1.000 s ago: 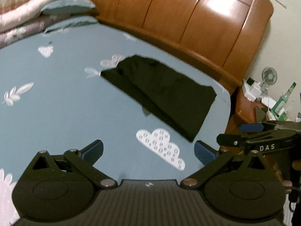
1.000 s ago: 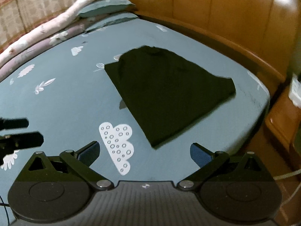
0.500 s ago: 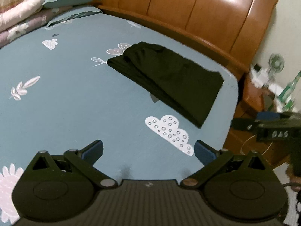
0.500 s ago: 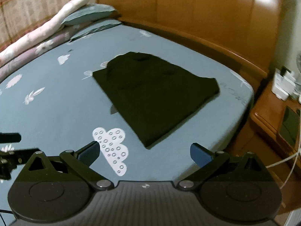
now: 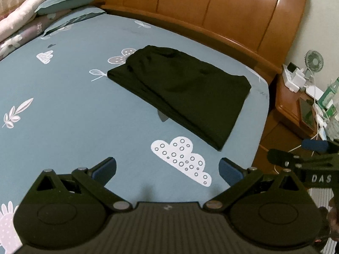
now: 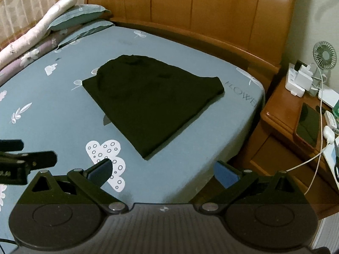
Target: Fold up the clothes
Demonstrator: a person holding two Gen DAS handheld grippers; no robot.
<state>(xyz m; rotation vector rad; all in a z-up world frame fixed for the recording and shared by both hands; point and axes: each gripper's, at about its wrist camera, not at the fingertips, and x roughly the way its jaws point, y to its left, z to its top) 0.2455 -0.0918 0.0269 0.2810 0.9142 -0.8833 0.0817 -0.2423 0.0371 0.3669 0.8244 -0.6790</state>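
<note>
Black shirt lies folded flat on the blue sheet, far from both grippers. Left gripper and right gripper hover near, jaws spread, holding nothing.

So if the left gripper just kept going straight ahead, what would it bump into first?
Probably the bedsheet near the white cloud print, just short of the folded black garment. The open left gripper holds nothing; depth is hard to judge.
</note>
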